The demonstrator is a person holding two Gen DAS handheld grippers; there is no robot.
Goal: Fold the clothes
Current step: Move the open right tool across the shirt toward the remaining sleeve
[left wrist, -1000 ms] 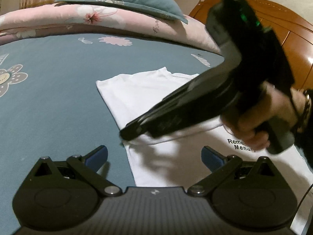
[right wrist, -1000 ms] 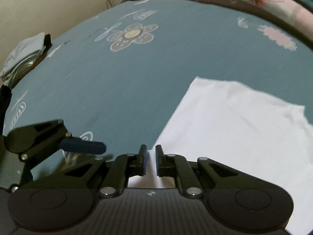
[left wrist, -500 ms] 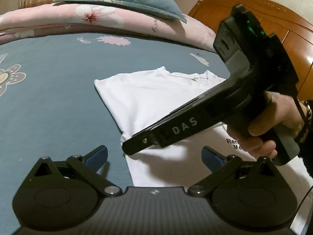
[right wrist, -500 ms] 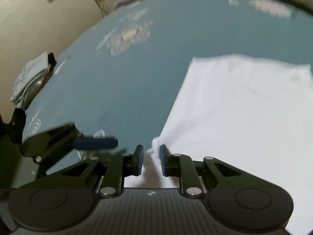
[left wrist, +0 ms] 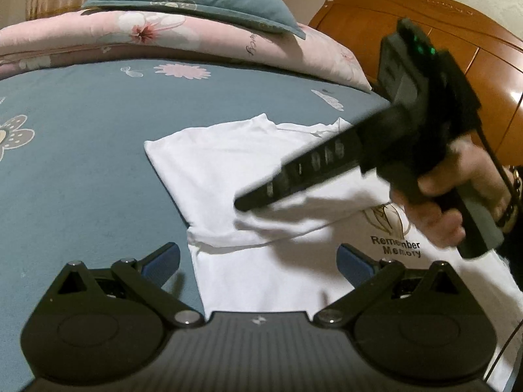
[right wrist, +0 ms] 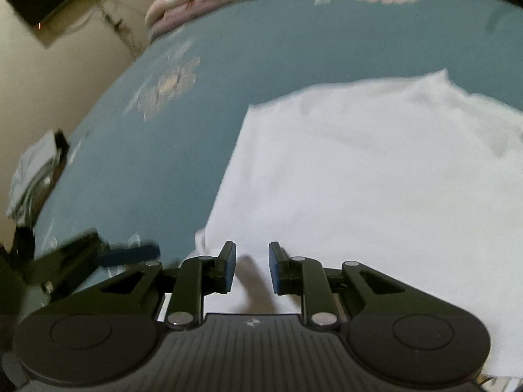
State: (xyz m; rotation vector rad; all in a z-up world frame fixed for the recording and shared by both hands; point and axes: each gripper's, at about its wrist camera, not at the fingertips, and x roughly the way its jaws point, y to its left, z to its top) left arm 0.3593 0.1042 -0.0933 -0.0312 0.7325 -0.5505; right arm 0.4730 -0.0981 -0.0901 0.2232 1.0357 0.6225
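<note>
Your white T-shirt (left wrist: pixel 228 170) lies flat on the teal bedsheet (left wrist: pixel 81 150), partly folded, its printed chest toward the wooden headboard (left wrist: pixel 425 32) side and its collar toward the pink quilt (left wrist: pixel 98 36). Your left gripper (left wrist: pixel 258 261) hovers wide open over the shirt's near edge, holding nothing. Your right gripper (right wrist: pixel 251 268) has just been opening; its pads stand slightly apart over the folded sleeve edge, gripping nothing.

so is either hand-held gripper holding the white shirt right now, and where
Neither holds it. The right hand-held gripper has just been opening above the white t-shirt, near its folded sleeve edge, with its pads clear of the cloth. The left hand-held gripper is wide open.
</note>
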